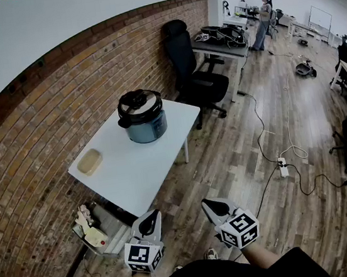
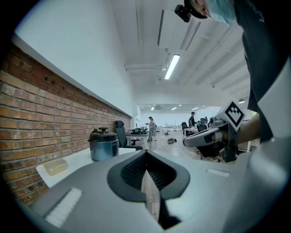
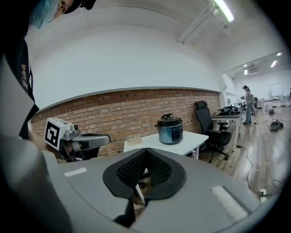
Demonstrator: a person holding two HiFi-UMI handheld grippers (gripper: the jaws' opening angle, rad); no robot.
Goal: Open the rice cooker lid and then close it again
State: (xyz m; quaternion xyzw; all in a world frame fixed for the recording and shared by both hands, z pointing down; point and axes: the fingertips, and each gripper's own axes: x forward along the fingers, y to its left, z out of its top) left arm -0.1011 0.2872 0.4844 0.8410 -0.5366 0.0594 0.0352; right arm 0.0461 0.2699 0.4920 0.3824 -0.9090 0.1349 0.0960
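Left gripper (image 1: 150, 217) and right gripper (image 1: 210, 204) are sitting at bottom centre of the head view, side by side. Both are pointing toward the white table (image 1: 135, 171) and are well apart from it. Both sets of jaws are pressing fully together with nothing between them.

Rice cooker (image 1: 142, 116) is standing upright at centre-left of the head view, on the table's far end by the brick wall (image 1: 29, 147). Its black lid is lying flat on top. A tan container (image 1: 90, 161) is resting on the table left of and below the cooker, apart from it. A black office chair (image 1: 193, 69) is standing just beyond the table, upper centre.
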